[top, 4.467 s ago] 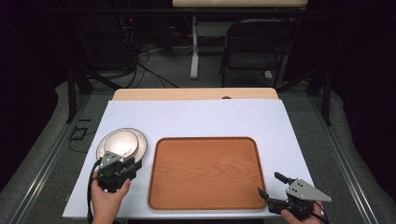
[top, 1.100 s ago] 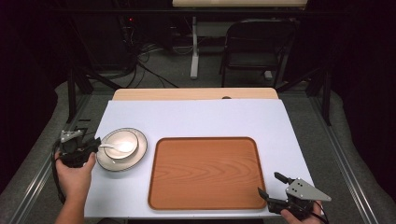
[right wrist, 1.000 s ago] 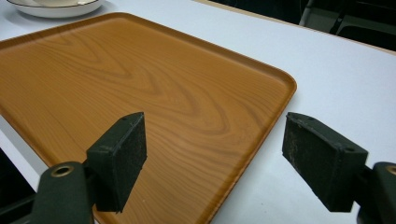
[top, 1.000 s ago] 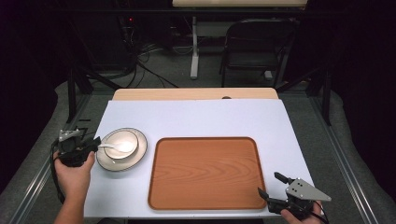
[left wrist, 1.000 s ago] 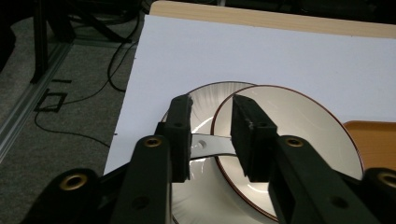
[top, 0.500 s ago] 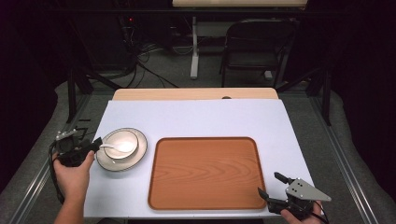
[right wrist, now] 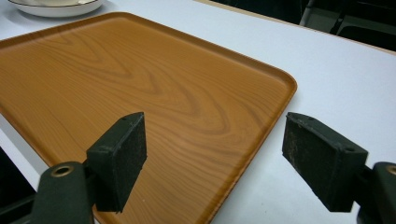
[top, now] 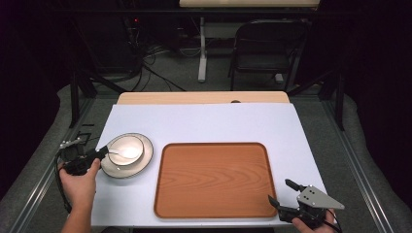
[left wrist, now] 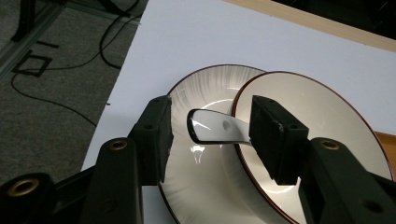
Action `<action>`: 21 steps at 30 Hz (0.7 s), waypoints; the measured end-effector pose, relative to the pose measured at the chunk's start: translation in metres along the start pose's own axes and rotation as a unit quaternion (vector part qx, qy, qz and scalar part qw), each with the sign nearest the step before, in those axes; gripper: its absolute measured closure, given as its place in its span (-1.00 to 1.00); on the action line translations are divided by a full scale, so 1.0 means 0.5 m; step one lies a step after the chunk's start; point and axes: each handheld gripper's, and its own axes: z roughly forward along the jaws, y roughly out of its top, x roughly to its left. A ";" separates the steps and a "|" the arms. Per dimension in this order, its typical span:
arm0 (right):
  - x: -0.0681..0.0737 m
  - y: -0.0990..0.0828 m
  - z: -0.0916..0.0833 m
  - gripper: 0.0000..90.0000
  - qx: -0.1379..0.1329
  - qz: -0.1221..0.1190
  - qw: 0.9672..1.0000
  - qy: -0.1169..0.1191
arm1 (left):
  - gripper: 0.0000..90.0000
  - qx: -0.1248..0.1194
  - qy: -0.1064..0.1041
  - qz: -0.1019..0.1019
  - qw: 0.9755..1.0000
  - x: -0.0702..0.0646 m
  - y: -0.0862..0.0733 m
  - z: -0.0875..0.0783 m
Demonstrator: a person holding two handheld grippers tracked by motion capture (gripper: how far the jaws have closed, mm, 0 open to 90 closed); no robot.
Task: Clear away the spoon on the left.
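The right gripper (top: 287,192) is waiting at the near right corner, jaws spread wide with nothing between them, facing the wooden tray (top: 212,177). The left gripper (left wrist: 211,135) is standing with its jaws having just been opening around the spoon (left wrist: 215,127) handle, apparently without contact. The spoon is resting in the bowl (left wrist: 317,126) on the plate (top: 145,156), left of the tray.

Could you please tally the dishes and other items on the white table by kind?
Plates: 1
Bowls: 1
Spoons: 1
Wooden trays: 1
Total: 4
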 end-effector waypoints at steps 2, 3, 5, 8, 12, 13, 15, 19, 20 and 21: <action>0.000 0.000 0.000 -0.53 0.000 0.000 1.000 0.000 | 0.09 0.000 -0.003 -0.008 1.000 -0.002 -0.003 0.009; 0.000 0.000 0.000 -0.53 0.000 0.000 1.000 0.000 | 0.08 0.002 -0.004 -0.006 1.000 -0.002 -0.003 0.011; 0.000 0.000 0.000 -0.53 -0.001 0.000 1.000 0.000 | 0.08 0.003 -0.002 -0.009 1.000 -0.005 -0.004 0.016; 0.000 0.000 -0.001 -0.53 -0.001 -0.001 1.000 0.001 | 0.08 0.002 -0.008 -0.016 1.000 -0.007 -0.005 0.024; 0.000 0.000 -0.001 -0.53 -0.001 -0.001 1.000 0.001 | 0.08 0.003 -0.013 -0.021 1.000 -0.010 -0.006 0.036; 0.000 0.000 -0.001 -0.53 -0.001 -0.001 1.000 0.001 | 0.08 0.003 -0.012 -0.023 1.000 -0.012 -0.007 0.039; 0.000 0.000 -0.001 -0.53 -0.001 -0.001 1.000 0.001 | 0.08 0.000 -0.011 -0.024 1.000 -0.013 -0.009 0.043; 0.000 0.000 -0.001 -0.53 -0.001 -0.001 1.000 0.001 | 0.10 0.001 -0.014 -0.026 1.000 -0.012 -0.012 0.049; 0.000 0.000 -0.001 -0.53 -0.001 -0.001 1.000 0.001 | 0.10 0.003 -0.014 -0.027 1.000 -0.012 -0.012 0.049; 0.000 0.000 -0.001 -0.53 -0.001 -0.002 1.000 0.001 | 0.10 0.002 -0.016 -0.028 0.999 -0.011 -0.013 0.050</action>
